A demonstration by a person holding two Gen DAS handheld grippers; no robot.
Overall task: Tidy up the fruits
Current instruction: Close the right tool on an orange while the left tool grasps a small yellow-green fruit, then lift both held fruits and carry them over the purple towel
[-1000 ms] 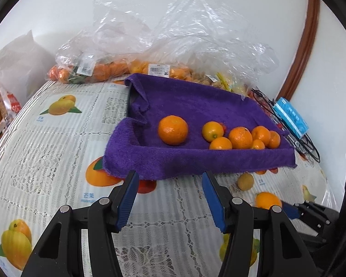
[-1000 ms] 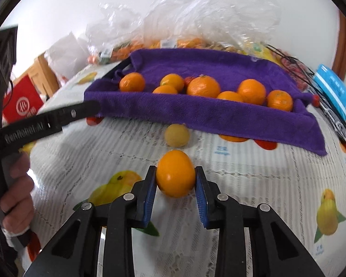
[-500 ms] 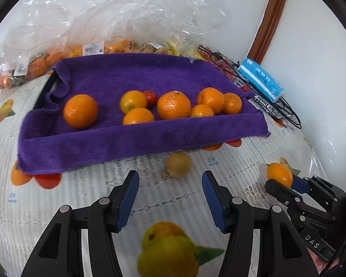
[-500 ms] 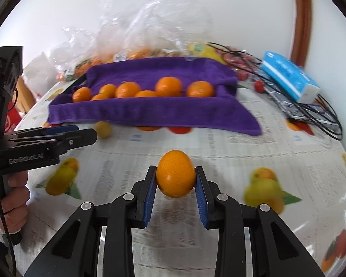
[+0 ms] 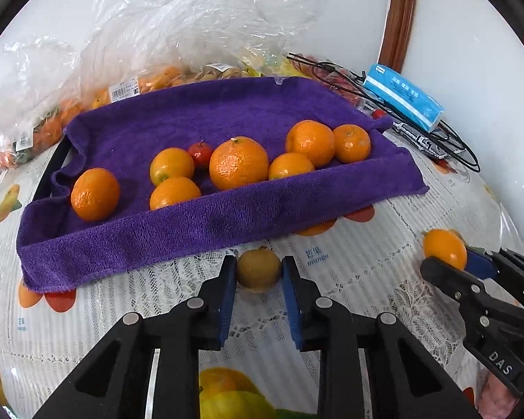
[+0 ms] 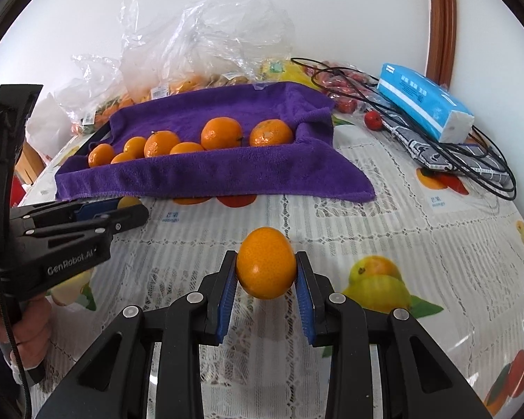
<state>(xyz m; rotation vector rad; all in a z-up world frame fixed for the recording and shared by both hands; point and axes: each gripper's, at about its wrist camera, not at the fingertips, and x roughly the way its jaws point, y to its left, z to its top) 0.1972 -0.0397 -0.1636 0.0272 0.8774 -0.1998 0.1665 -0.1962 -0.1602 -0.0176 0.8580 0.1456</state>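
A tray lined with a purple towel (image 5: pixel 192 230) holds several oranges (image 5: pixel 238 162) and one small red fruit (image 5: pixel 200 152). It also shows in the right wrist view (image 6: pixel 206 174). My left gripper (image 5: pixel 258 272) is shut on a small yellow-brown fruit (image 5: pixel 258 269) on the tablecloth just in front of the tray. My right gripper (image 6: pixel 266 272) is shut on an orange (image 6: pixel 266 262) and holds it above the table, right of the tray. The same orange (image 5: pixel 444 248) shows at the right of the left wrist view.
Clear plastic bags of fruit (image 5: pixel 178 35) lie behind the tray. A blue tissue pack (image 6: pixel 424 101), black cables (image 6: pixel 464 160) and small red fruits (image 6: pixel 372 118) lie at the back right. The tablecloth (image 6: pixel 384 216) has fruit prints.
My left gripper moved forward and closed on the yellow-brown fruit. My right gripper kept the orange and turned a little back toward the tray.
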